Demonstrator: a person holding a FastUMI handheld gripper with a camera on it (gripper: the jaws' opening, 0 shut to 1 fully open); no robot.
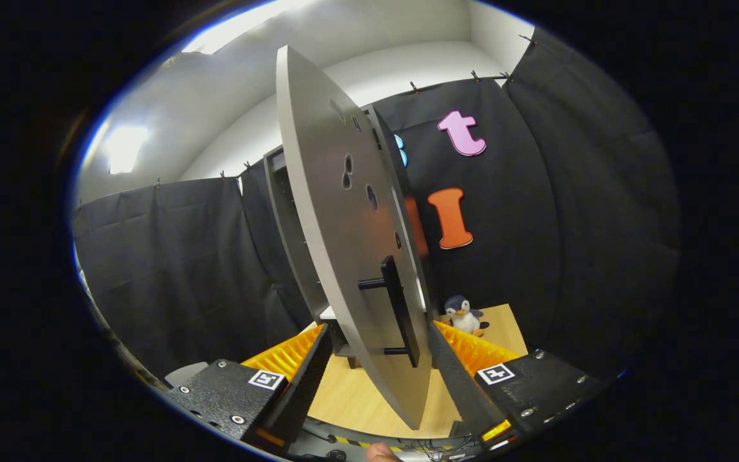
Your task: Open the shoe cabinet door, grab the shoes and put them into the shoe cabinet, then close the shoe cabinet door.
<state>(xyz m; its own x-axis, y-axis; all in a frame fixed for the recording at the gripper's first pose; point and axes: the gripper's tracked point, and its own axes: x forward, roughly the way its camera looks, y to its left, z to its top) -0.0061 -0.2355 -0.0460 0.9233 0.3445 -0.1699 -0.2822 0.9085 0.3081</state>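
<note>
Swinging on its hinges, the cabinet door [350, 256] is seen edge-on between the spread fingers of the gripper [379, 359], whose jaws stand apart on either side of it without clamping it, the black handle [401, 311] just ahead of them. If the door were pushed carelessly from here, it could be knocked against a finger or slammed on the cabinet [283, 218] behind it. Under the door a pale wooden table [356, 398] is seen, a toy penguin [464, 314] beside the door, and dark cloth walls beyond.

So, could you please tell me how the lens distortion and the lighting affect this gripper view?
In the gripper view the fisheye bows the open grey cabinet door into a curve; bright ceiling lights blow out beyond it; the black bar handle stays sharp, between the open gripper fingers; the small plush penguin is slightly soft.
</note>
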